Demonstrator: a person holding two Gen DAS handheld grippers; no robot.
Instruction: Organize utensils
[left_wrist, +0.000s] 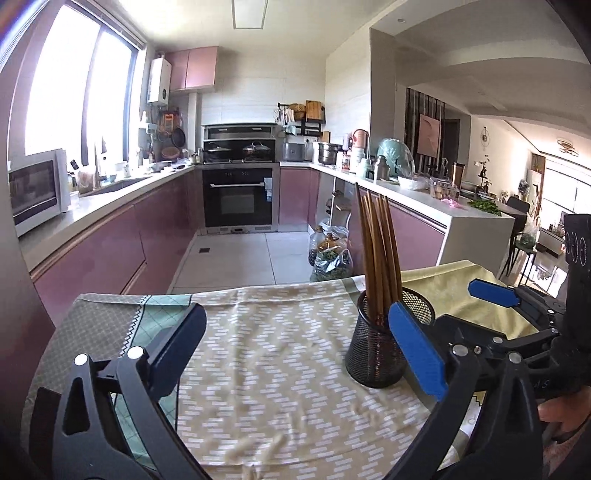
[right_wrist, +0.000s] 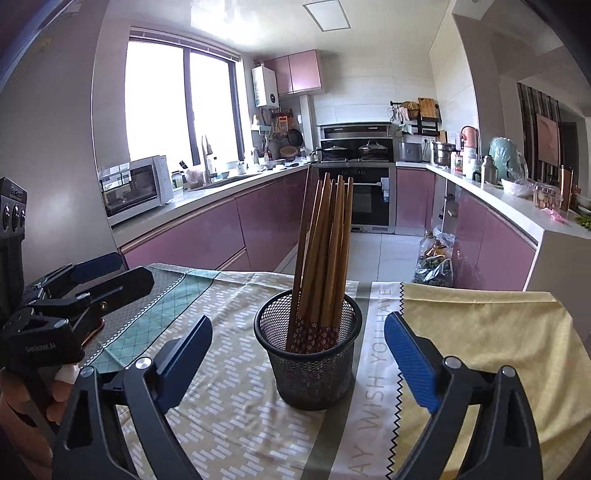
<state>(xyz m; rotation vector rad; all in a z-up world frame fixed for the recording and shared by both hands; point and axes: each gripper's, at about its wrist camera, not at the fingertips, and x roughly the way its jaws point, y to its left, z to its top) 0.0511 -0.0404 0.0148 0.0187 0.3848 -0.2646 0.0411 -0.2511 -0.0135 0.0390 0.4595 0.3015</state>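
Black wire mesh forms the cup (right_wrist: 308, 354) that stands upright on the patterned cloth (right_wrist: 229, 398), and a bundle of brown wooden chopsticks (right_wrist: 325, 258) stands in it, leaning a little, their flower-printed ends down against the mesh. The right gripper (right_wrist: 299, 339) is spread wide and empty; in its own view the cup sits between the two blue-padded fingers (right_wrist: 410, 358), with clear gaps on both sides. The left gripper (left_wrist: 295, 332) is spread wide too and holds nothing; in its view the cup (left_wrist: 380, 350) stands just behind its right finger (left_wrist: 415, 354), outside the open gap, which looks onto bare cloth (left_wrist: 280, 350). A yellow cloth (right_wrist: 491, 339) lies to the right of the patterned one, their edges meeting along a zigzag trim. Behind the table runs a kitchen with pink cabinets (right_wrist: 207, 236), a white microwave (right_wrist: 136, 188) on the counter and a black oven (right_wrist: 364, 199) at the far end.
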